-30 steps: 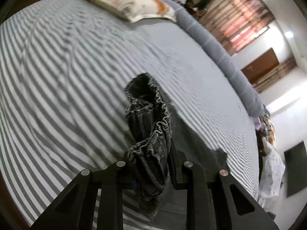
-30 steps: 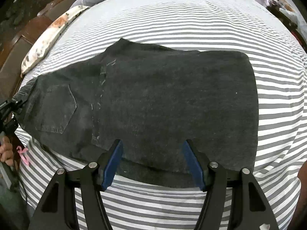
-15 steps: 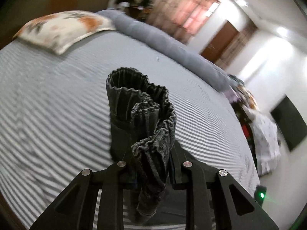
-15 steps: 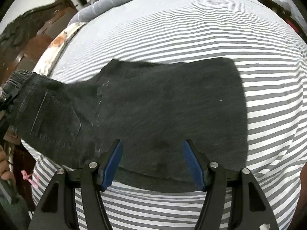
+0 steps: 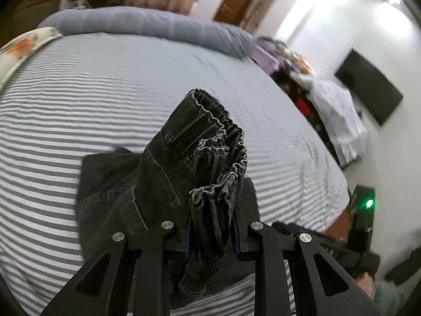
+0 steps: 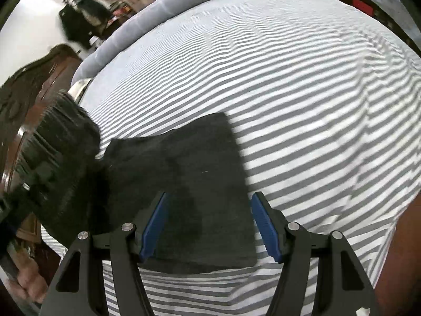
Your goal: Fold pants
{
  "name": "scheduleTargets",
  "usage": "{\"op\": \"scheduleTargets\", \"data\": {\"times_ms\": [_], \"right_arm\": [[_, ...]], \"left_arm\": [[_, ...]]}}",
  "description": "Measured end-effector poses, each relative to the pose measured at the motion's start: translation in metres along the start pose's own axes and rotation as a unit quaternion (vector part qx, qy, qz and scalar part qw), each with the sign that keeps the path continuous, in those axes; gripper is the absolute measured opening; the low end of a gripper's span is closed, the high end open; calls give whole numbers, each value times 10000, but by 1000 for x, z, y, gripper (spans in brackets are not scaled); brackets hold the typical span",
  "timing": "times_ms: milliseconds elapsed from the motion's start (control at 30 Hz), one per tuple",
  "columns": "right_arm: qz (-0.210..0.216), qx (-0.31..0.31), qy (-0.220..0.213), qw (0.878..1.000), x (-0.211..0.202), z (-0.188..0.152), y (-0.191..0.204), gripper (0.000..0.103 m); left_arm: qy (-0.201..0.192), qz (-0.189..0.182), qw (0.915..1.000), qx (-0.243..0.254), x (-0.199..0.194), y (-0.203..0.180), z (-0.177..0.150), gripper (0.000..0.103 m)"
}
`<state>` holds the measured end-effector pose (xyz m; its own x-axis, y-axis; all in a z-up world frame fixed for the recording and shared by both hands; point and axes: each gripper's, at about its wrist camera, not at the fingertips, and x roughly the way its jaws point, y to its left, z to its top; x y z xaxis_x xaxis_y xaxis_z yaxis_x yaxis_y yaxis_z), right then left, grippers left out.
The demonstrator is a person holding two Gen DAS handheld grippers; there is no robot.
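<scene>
Dark grey denim pants [image 6: 189,173] lie on a grey and white striped bed [image 6: 302,100]. My left gripper [image 5: 210,234] is shut on the bunched elastic waistband [image 5: 218,158] and holds it lifted above the legs lying on the bed [image 5: 105,184]. In the right wrist view the lifted waist end [image 6: 60,163] hangs at the left, blurred, with the left gripper beside it. My right gripper [image 6: 208,226] is open, its blue pads either side of the near edge of the flat pants, not gripping.
A long grey bolster [image 5: 147,26] runs along the far edge of the bed. A patterned pillow [image 5: 21,50] lies at the left. A wooden headboard [image 6: 29,84] stands at the left. Clutter and white cloth [image 5: 334,105] lie beyond the bed's right side.
My left gripper has lifted the waistband and swung it over towards the leg end. The waist part has left the bed. My right gripper stays open over the near edge.
</scene>
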<state>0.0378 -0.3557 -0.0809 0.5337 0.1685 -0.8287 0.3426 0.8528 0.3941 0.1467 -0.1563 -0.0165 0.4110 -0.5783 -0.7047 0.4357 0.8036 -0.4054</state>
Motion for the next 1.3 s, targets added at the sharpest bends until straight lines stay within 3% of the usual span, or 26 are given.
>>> {"op": "scheduleTargets", "data": {"times_ms": [200, 500, 633, 733, 800, 1000, 1133, 1300], "right_arm": [[83, 559, 4, 9984, -2, 0, -45, 63], [192, 944, -56, 9953, -1, 5, -74, 63], [213, 899, -55, 9957, 0, 5, -72, 63], [227, 856, -99, 9960, -4, 6, -71, 63], [242, 839, -137, 9961, -7, 7, -69, 63], [532, 639, -81, 9965, -12, 5, -52, 64], [782, 361, 98, 9962, -4, 1, -30, 55], [771, 167, 360, 9962, 21, 5, -11, 47]], "left_arm": [[454, 133, 9981, 404, 59, -50, -12, 23], [937, 374, 9924, 701, 94, -64, -41, 30], [954, 202, 9919, 815, 85, -71, -50, 38], [963, -250, 9919, 791, 70, -73, -54, 41], [876, -345, 9916, 887, 57, -75, -57, 41], [760, 188, 9948, 650, 28, -29, -59, 43], [661, 757, 9945, 294, 18, 10, -61, 43], [616, 1350, 9889, 39, 13, 49, -69, 43]]}}
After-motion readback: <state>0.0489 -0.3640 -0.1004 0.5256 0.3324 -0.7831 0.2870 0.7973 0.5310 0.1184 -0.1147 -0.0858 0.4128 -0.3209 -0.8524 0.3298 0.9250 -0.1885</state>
